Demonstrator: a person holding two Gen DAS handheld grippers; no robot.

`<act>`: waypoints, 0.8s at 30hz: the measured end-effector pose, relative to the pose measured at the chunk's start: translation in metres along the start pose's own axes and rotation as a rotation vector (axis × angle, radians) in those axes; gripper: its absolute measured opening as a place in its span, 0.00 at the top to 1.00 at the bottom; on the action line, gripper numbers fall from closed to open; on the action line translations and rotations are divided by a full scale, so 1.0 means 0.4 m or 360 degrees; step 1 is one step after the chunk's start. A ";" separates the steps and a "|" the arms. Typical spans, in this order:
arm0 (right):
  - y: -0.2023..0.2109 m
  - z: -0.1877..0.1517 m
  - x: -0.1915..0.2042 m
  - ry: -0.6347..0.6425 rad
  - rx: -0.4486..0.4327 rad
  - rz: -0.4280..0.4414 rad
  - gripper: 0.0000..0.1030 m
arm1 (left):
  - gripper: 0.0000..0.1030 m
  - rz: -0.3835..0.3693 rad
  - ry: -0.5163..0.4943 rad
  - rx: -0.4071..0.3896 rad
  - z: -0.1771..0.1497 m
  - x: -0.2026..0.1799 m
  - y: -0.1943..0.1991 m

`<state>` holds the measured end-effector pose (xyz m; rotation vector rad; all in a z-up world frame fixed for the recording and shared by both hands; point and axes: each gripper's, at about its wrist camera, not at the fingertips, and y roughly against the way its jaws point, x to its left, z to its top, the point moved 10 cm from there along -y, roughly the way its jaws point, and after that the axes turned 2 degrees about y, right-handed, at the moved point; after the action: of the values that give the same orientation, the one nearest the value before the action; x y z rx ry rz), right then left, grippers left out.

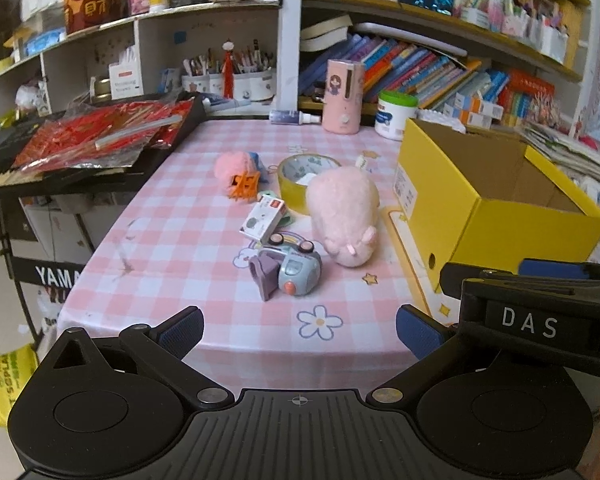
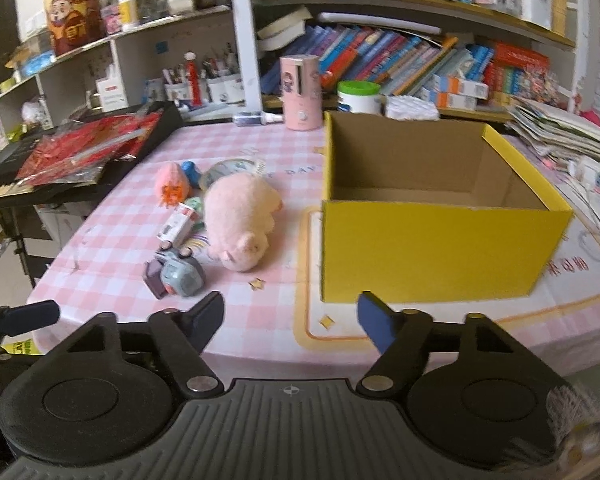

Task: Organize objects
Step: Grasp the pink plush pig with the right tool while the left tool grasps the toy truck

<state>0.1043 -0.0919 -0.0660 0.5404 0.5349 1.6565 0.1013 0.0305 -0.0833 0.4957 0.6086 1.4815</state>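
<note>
A pink plush pig (image 1: 342, 218) (image 2: 240, 220) lies mid-table beside a roll of yellow tape (image 1: 300, 178). In front of them sit a small white box (image 1: 263, 218) (image 2: 178, 224), a grey-blue toy car (image 1: 298, 266) (image 2: 180, 274) and a pink fluffy clip toy (image 1: 236, 170) (image 2: 174, 184). An open, empty yellow cardboard box (image 1: 496, 204) (image 2: 432, 216) stands to the right. My left gripper (image 1: 300, 330) hovers open over the table's near edge, nothing between its fingers. My right gripper (image 2: 290, 314) is open too, empty, short of the yellow box.
A pink cylinder (image 1: 342, 96), a white tub with a green lid (image 1: 396, 114) and a small bottle (image 1: 294, 117) stand at the table's back edge. Shelves of books (image 2: 400, 56) rise behind. A keyboard under red packets (image 1: 100, 136) borders the left.
</note>
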 end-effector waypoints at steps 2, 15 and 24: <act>-0.008 0.015 0.019 0.0031 -0.0023 0.0039 0.38 | 0.00 0.0036 0.0012 0.0027 0.005 0.017 -0.015; -0.129 0.151 0.112 0.0206 -0.0085 0.0193 0.39 | 0.29 0.0066 -0.0043 0.0123 0.036 0.050 -0.141; -0.289 0.186 0.119 0.0279 0.0083 0.0163 0.29 | 0.29 0.0056 -0.0059 0.0192 0.055 0.044 -0.259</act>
<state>0.2331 -0.0249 -0.0772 0.4692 0.6901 1.8023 0.1942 0.0451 -0.1353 0.6288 0.6654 1.4717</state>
